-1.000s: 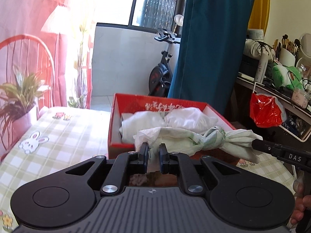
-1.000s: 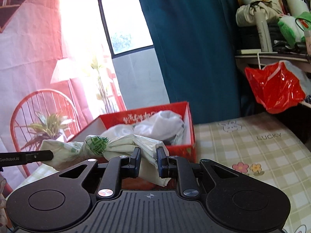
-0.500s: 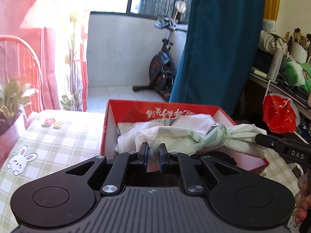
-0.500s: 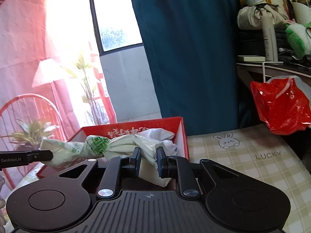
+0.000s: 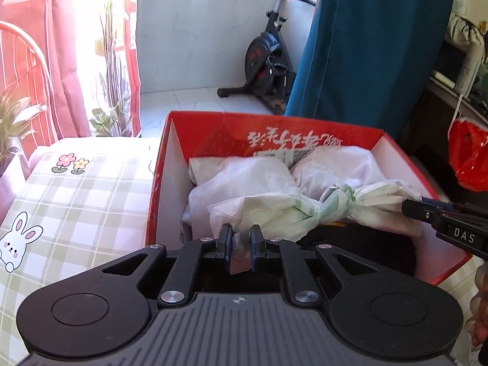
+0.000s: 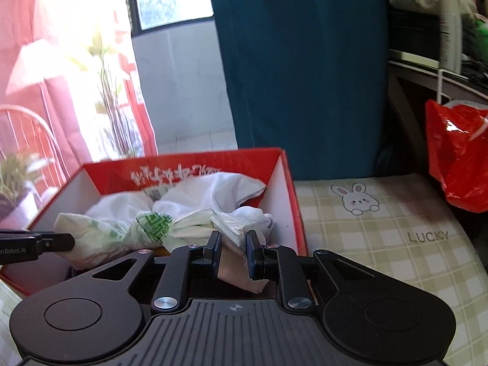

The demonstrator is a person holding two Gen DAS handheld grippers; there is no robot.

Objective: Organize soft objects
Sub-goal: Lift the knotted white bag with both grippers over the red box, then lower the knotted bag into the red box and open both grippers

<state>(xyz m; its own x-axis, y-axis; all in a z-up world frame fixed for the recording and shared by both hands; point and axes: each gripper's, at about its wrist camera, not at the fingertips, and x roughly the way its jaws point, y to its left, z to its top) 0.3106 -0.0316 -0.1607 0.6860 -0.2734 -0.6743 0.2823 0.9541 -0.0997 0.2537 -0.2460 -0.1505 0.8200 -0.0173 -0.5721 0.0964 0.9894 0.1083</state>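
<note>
1. Left tongs are clamping narrow on one end of the knotted bag; white plastic is showing between the fingers.
2. Right tongs are clamping narrow on the other end of the same bag; a crumpled flap is sticking out between the pads.
3. In the left view, the right tongs are coming in from 3 o'clock and gripping the bag's far tip.
4. In the right view, the left tongs are coming in from 9 o'clock and gripping the opposite tip.
5. The bag is hanging stretched between both tongs, knot in the middle, just above the open box.
6. The box is sitting on the desk, red outside, white inside walls, print on the far wall.
7. White cloth is lying bunched inside the box, under and behind the bag; whether the bag is touching it, cannot tell.
8. A dark item is lying at the near side of the box, partly hidden by the tongs.
9. The desk is wearing a checked cover with a rabbit print, at 3 o'clock of the box in the right view.
10. A red bag is hanging at 2 o'clock, well apart from the box.
11. Part of a hand is showing at the right edge of the left view.
</note>
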